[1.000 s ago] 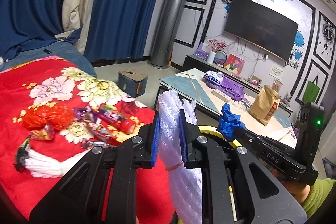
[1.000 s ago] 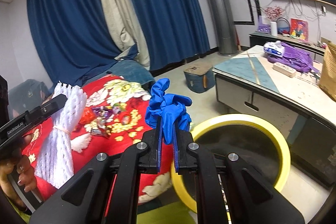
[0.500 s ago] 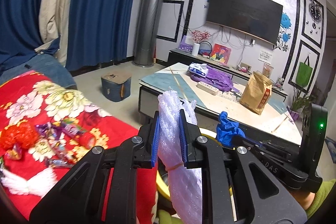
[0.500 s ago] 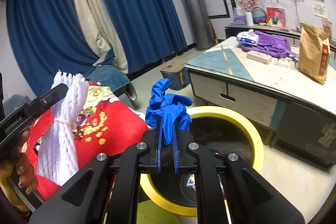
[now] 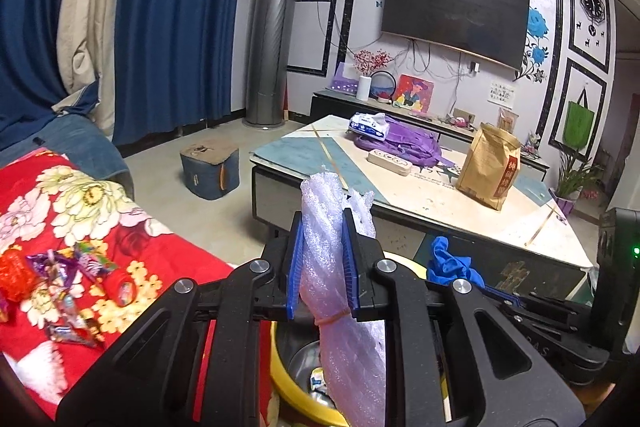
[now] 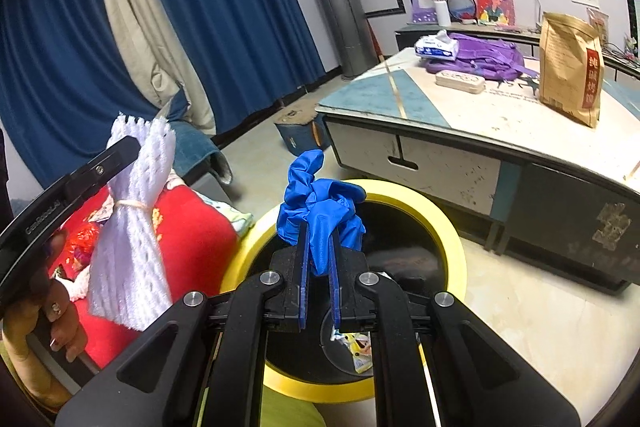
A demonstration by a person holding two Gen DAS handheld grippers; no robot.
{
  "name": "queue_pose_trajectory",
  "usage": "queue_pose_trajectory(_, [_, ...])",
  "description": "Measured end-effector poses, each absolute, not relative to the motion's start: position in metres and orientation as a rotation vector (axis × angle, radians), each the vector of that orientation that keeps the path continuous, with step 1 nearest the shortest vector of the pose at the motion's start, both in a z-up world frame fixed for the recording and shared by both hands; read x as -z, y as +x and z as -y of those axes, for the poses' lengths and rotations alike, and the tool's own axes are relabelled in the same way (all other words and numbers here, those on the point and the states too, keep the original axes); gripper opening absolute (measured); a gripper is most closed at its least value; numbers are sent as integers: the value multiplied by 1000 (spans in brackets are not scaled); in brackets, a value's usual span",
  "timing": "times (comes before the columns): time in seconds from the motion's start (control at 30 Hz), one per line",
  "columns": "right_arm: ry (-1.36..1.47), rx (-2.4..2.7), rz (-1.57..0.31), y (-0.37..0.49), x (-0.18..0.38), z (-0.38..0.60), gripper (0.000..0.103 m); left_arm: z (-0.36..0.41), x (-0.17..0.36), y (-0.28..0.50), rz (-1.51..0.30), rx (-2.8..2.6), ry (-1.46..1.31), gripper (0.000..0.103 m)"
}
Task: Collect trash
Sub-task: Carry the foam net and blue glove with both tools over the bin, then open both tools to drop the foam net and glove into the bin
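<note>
The left claw [image 5: 322, 263] is gripping a white foam net sleeve bundle [image 5: 340, 311] between its blue pads; a rubber band is cinching the bundle at its middle, and the lower half is hanging over the yellow-rimmed trash bin [image 5: 288, 387]. The right claw [image 6: 319, 269] is pinching a crumpled blue glove [image 6: 320, 211], its jaws nearly together on the thin material, with the glove bunching above the pads directly over the bin's opening. In the right wrist view, the left claw's side arm is showing embossed lettering that appears to read "GenRobot.AI", and a hand [image 6: 36, 323] is wrapping its handle. In the left wrist view, the right claw's body is showing partial letters, possibly "DAS", too cut off to confirm, beside a green indicator light.

Wrappers are lying at the bottom of the bin. Candy wrappers [image 5: 68, 291] are lying scattered on the red floral bedspread [image 5: 168, 255] to the left.

Farther off, the counter [image 6: 460, 115] is carrying a beige power strip [image 6: 460, 79], a purple backpack [image 6: 480, 57], a tissue pack [image 6: 436, 47] and a brown paper bag [image 6: 570, 67] bearing a red label with Chinese characters too small to read reliably. A television [image 5: 454, 13] is hanging on the far wall.
</note>
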State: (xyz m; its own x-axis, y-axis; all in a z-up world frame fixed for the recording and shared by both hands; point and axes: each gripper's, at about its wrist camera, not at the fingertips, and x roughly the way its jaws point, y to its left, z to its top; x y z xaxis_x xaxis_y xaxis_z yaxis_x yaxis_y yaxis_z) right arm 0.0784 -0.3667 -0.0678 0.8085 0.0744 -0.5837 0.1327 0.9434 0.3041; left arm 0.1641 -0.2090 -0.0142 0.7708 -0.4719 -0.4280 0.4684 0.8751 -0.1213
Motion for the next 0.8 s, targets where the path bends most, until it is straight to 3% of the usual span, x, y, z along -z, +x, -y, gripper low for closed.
queue_pose_trajectory(0.43, [408,50,-715,91,91,382,10,242,38,208,-556,524,-2,14])
queue_pose_trajectory(0.53, [415,64,-736,95,96,385,23,242,42,211,-576,534,-9,25])
queue_pose_trajectory(0.6, [421,75,-738,95,99,386,34,242,45,211,-590,546,-18,44])
queue_pose_trajectory(0.63, [423,83,-739,95,100,386,38,241,46,210,-594,546,-18,45])
queue_pose_trajectory(0.73, [425,92,-733,95,100,387,44,235,47,209,-610,536,-37,51])
queue_pose_trajectory(0.8, [424,104,-722,94,99,389,48,230,46,208,-615,528,-59,65])
